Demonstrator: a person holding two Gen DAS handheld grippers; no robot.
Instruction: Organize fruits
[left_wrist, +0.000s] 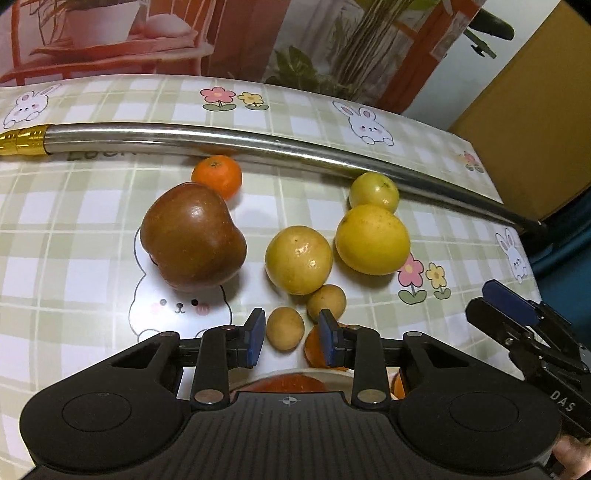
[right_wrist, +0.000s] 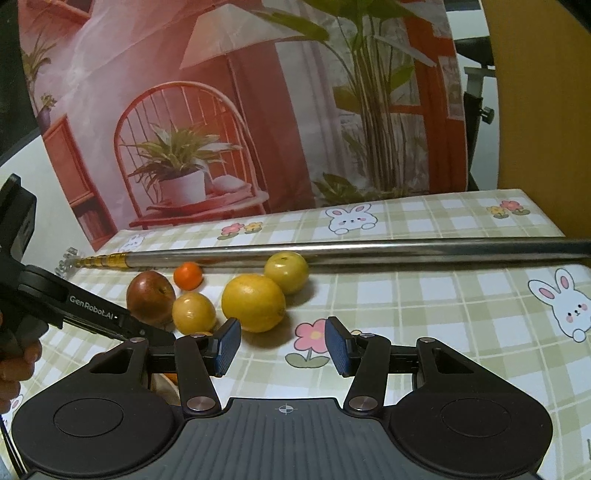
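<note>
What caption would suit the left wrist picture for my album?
Open left gripper poised over a small tan round fruit, with a large dark red apple and yellow citrus on the checked bunny tablecloth.

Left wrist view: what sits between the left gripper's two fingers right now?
A small brownish-yellow round fruit lies on the tablecloth in the gap of the left gripper, whose fingers stand apart without touching it. This shows only in the left wrist view.

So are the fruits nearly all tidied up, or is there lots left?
Lots left. Some orange fruit seems to sit in a bowl below the left gripper. That gripper is open near a small brown fruit; the right gripper is open, empty. The apple, mandarin and yellow fruits are loose on the table.
</note>
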